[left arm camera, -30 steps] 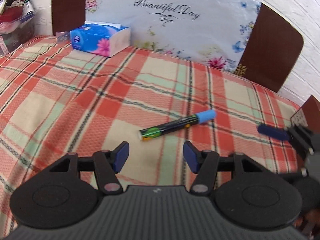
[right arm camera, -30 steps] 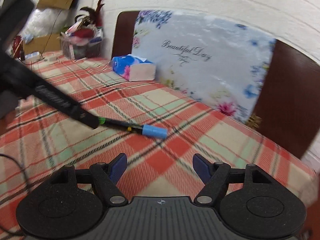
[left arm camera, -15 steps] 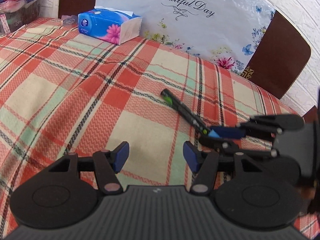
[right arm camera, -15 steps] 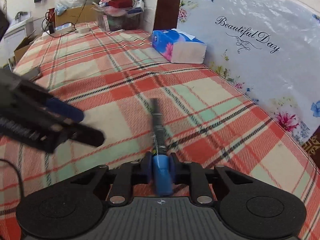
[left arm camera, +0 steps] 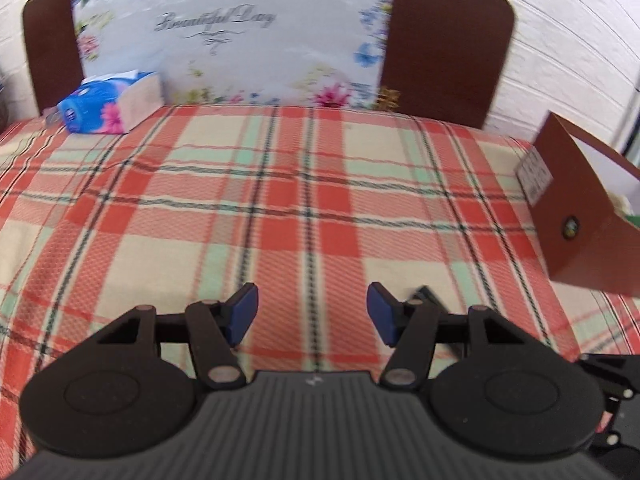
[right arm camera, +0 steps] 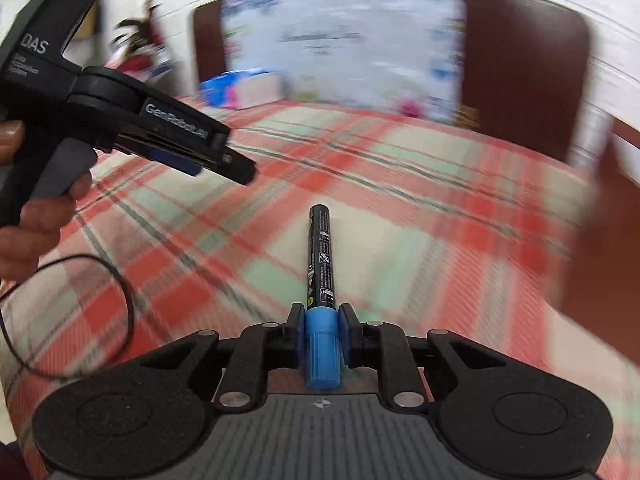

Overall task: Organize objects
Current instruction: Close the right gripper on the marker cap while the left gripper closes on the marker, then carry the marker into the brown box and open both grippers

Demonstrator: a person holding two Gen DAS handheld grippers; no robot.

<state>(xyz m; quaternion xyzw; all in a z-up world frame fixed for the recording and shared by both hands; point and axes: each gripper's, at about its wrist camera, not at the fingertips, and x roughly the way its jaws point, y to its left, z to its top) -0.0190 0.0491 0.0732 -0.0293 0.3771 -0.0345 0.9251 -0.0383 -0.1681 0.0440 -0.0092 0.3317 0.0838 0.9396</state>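
The right gripper (right arm camera: 319,334) is clamped on the blue cap of a marker (right arm camera: 320,264), whose black barrel sticks out ahead above the plaid cloth (left arm camera: 280,208). The left gripper (left arm camera: 312,314) has its jaws about half apart with nothing between them. A tissue box (left arm camera: 108,106) sits at the far edge, a brown box (left arm camera: 576,216) at the right.

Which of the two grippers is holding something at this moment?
The right gripper: its pads are shut on the blue cap of the marker, which points away from the camera. The left gripper is open with only tablecloth between its fingers.
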